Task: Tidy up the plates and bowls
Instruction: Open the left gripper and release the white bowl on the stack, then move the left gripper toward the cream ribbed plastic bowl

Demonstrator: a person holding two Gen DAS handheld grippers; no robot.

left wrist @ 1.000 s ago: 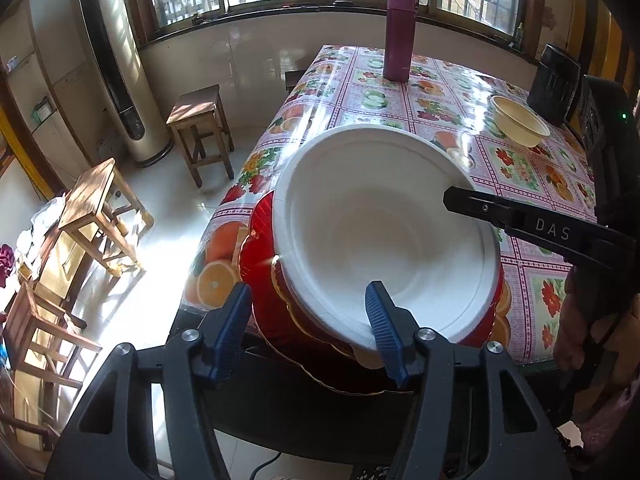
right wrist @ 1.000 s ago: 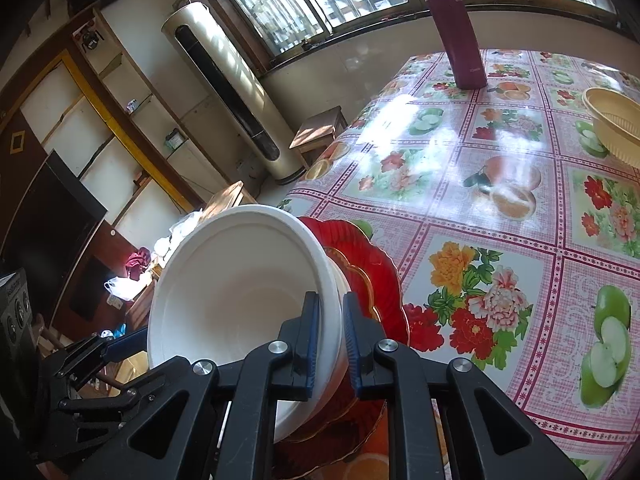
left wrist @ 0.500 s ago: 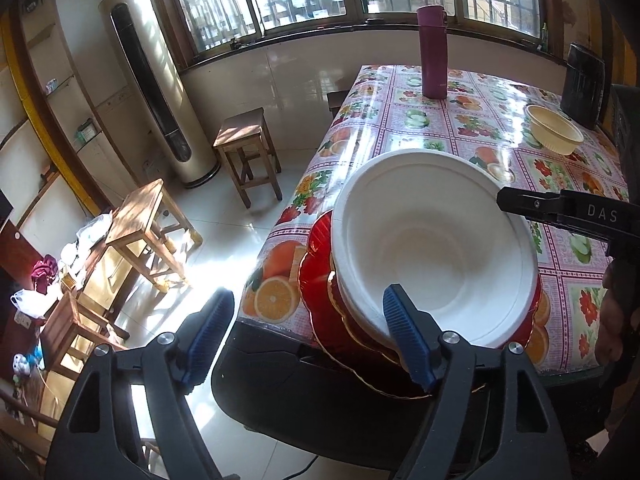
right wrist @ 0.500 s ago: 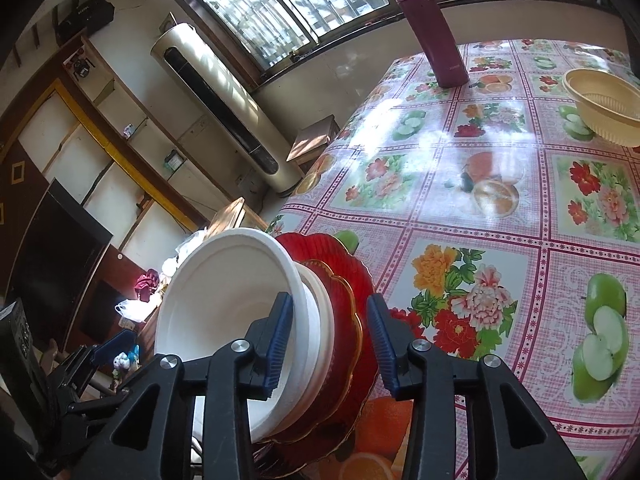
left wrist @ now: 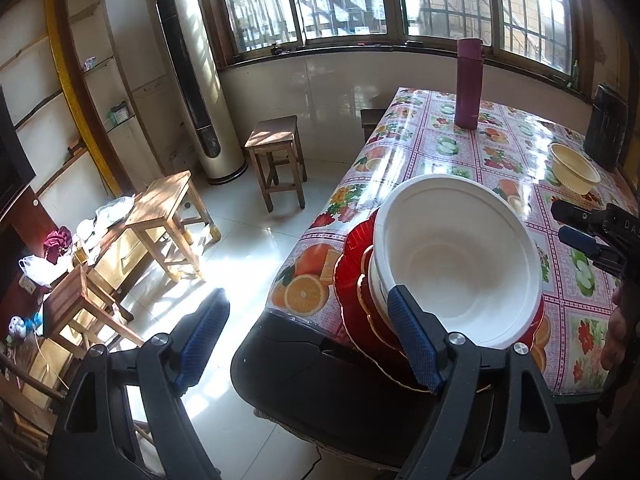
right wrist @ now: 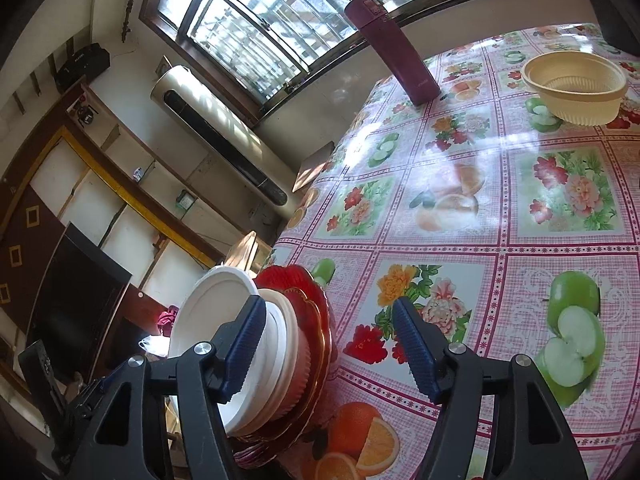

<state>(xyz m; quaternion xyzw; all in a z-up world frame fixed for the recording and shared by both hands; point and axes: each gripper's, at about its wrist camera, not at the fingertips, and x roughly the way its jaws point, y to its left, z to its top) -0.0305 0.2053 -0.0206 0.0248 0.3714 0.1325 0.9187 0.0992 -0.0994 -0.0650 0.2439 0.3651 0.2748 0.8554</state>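
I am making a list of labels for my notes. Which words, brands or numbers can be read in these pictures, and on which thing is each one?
"DA", cut off by the picture's edge: on the right gripper, seen from the left wrist.
Small print low on the purple bottle: too small to read.
Marking on the black box on the shelf: too blurred to read.

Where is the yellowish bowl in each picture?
Left wrist view: the yellowish bowl sits far right, above the middle, on the table near a dark box.
Right wrist view: the same bowl sits at the upper right, on the flowered tablecloth.
Shared landmark: the tall purple bottle stands on the table near the window, left of the bowl in both views.
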